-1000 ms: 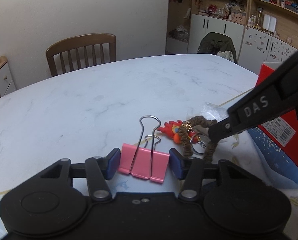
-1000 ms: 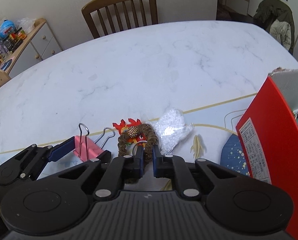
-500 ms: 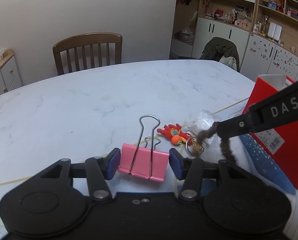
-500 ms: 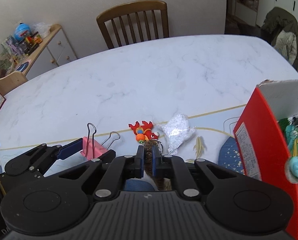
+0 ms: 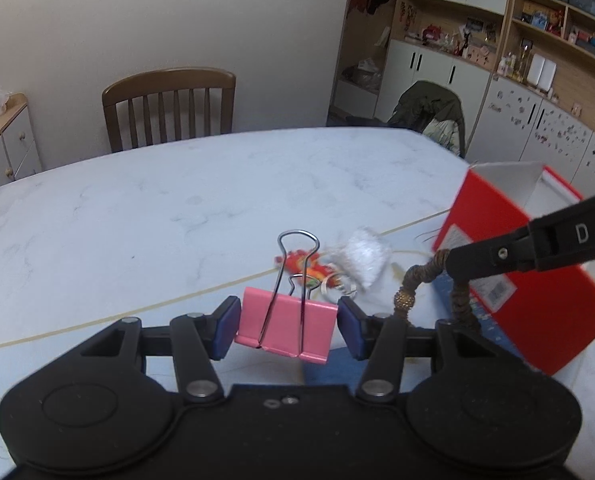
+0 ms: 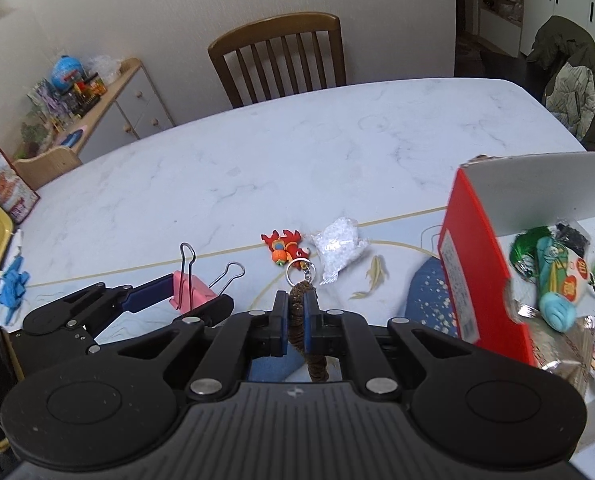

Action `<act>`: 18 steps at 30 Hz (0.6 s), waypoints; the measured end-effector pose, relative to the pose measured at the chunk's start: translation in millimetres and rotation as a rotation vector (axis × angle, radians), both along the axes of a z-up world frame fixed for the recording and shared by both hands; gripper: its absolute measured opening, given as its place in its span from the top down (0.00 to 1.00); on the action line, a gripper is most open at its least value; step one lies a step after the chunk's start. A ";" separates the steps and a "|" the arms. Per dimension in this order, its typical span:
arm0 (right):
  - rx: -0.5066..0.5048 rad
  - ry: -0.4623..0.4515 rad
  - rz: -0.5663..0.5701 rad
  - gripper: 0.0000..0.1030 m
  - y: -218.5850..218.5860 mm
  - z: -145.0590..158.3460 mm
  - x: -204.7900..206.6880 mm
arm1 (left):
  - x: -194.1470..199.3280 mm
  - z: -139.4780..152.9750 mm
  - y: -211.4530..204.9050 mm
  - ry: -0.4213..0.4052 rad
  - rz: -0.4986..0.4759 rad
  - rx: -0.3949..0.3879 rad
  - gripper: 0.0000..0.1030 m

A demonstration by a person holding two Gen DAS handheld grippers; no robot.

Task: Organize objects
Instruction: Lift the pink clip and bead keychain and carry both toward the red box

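At lower centre, the right gripper [image 6: 295, 322] is pinching a brown braided cord bracelet [image 6: 297, 312], lifted beside the red cardboard box [image 6: 477, 276] at right. The left gripper [image 5: 289, 326] is clamping a pink binder clip [image 5: 287, 326] above the white marble table [image 5: 177, 208].

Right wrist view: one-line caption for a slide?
Right gripper pinches a brown braided loop beside the open red box.

A pink binder clip [image 5: 287, 323] with wire handles raised, held above a marble table. Right of it a brown braided bracelet [image 5: 433, 280] hangs in a loop. A red toy keychain [image 6: 285, 250] and small white bag [image 6: 339, 244] lie beside a red box [image 6: 481, 276]
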State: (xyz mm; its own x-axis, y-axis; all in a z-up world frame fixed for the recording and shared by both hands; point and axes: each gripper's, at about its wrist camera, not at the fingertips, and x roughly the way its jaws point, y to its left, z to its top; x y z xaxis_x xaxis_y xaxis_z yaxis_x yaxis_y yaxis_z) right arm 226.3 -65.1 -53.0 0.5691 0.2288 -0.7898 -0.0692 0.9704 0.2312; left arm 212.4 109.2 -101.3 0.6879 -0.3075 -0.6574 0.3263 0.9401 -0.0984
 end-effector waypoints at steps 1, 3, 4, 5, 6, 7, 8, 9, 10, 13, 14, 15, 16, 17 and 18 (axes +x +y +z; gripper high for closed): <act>0.005 -0.003 0.001 0.93 -3.9 2.9 -3.8 | -3.0 3.6 -1.8 -0.002 -0.006 -0.009 0.50; 0.012 -0.009 0.003 0.93 -11.6 8.2 -11.0 | -8.1 10.9 -5.3 -0.002 -0.015 -0.024 0.50; 0.017 -0.012 0.003 0.93 -15.5 11.2 -14.5 | -11.2 14.0 -7.9 -0.001 -0.019 -0.027 0.50; 0.021 -0.017 0.003 0.93 -19.5 14.3 -18.0 | -13.4 17.5 -10.2 0.001 -0.021 -0.030 0.50; 0.022 -0.024 0.004 0.93 -23.0 17.6 -21.5 | -15.7 20.7 -12.6 0.003 -0.022 -0.033 0.50; 0.024 -0.033 0.008 0.93 -27.1 20.8 -24.8 | -18.2 23.3 -15.2 0.007 -0.022 -0.035 0.50; 0.029 -0.042 0.014 0.93 -31.1 23.7 -28.2 | -20.4 26.3 -17.8 0.011 -0.021 -0.037 0.50; 0.031 -0.051 0.019 0.93 -35.5 26.7 -31.4 | -23.1 30.0 -20.7 0.011 -0.022 -0.040 0.50; 0.031 -0.057 0.022 0.93 -39.9 29.4 -34.2 | -26.0 33.6 -23.8 0.006 -0.024 -0.041 0.50; 0.045 -0.073 0.034 0.93 -55.5 37.4 -42.9 | -33.8 43.8 -36.4 0.000 -0.033 -0.031 0.50; 0.049 -0.080 0.040 0.93 -61.1 40.5 -45.1 | -36.2 47.2 -41.4 -0.001 -0.034 -0.027 0.50; 0.056 -0.089 0.048 0.93 -67.1 43.6 -47.2 | -38.9 50.0 -46.5 -0.002 -0.036 -0.024 0.50; 0.067 -0.097 0.056 0.93 -72.6 46.8 -48.6 | -41.9 53.3 -51.7 -0.004 -0.036 -0.022 0.50; 0.074 -0.105 0.063 0.93 -78.5 49.8 -50.2 | -43.9 56.7 -57.3 -0.006 -0.034 -0.020 0.50; 0.076 -0.113 0.070 0.93 -83.8 52.7 -51.0 | -45.8 60.4 -62.4 -0.007 -0.031 -0.017 0.50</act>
